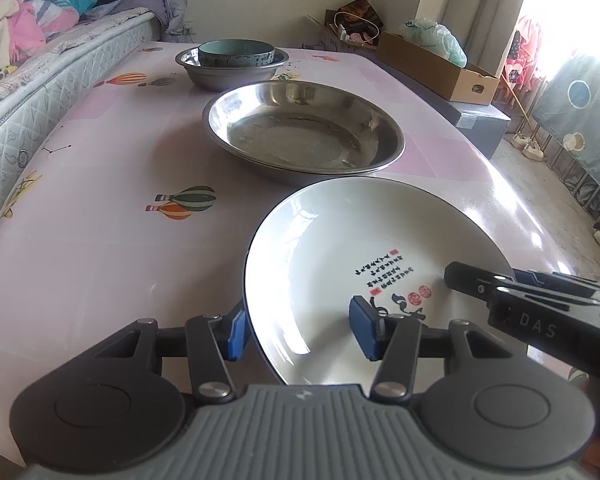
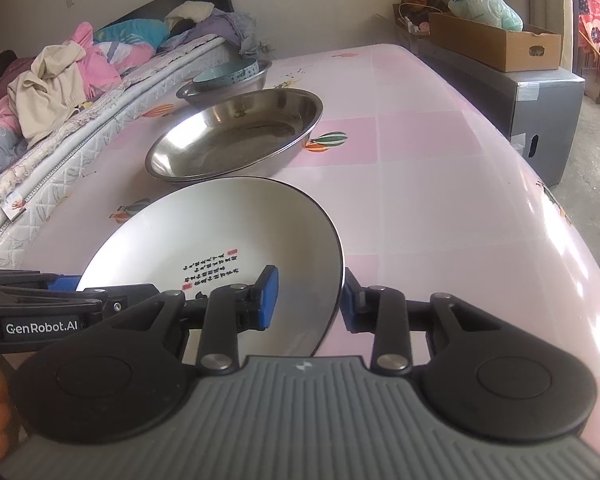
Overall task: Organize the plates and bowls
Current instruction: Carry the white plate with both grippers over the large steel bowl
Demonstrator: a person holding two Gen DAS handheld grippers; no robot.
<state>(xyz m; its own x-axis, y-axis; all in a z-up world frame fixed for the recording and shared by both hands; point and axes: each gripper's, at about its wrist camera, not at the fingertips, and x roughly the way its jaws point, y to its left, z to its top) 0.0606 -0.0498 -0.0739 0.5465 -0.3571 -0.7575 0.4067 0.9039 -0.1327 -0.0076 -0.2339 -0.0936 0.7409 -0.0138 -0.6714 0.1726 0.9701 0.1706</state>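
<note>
Both grippers, left gripper (image 1: 302, 330) and right gripper (image 2: 310, 300), straddle opposite rims of the white plate (image 1: 340, 248) with jaws open, plate near the tabletop (image 1: 100, 240) edge beside the steel dish (image 1: 304, 128), so an uneven squeeze could tip it off!

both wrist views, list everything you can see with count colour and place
white plate: 1, white with dark rim and printed script, nearest on the table, each gripper straddling a rim
steel plate: 1, silver, wide and shallow, just behind the white plate
steel bowl: 1, silver, far end of the table
teal bowl: 1, teal, nested in the steel bowl
table: 1, pink cover with balloon prints
bed: 1, quilted mattress with piled clothes, along the table's left side
cardboard box: 1, brown, beyond the table on the right
left gripper: 1, black with blue pads, open
right gripper: 1, black with blue pads, open
</note>
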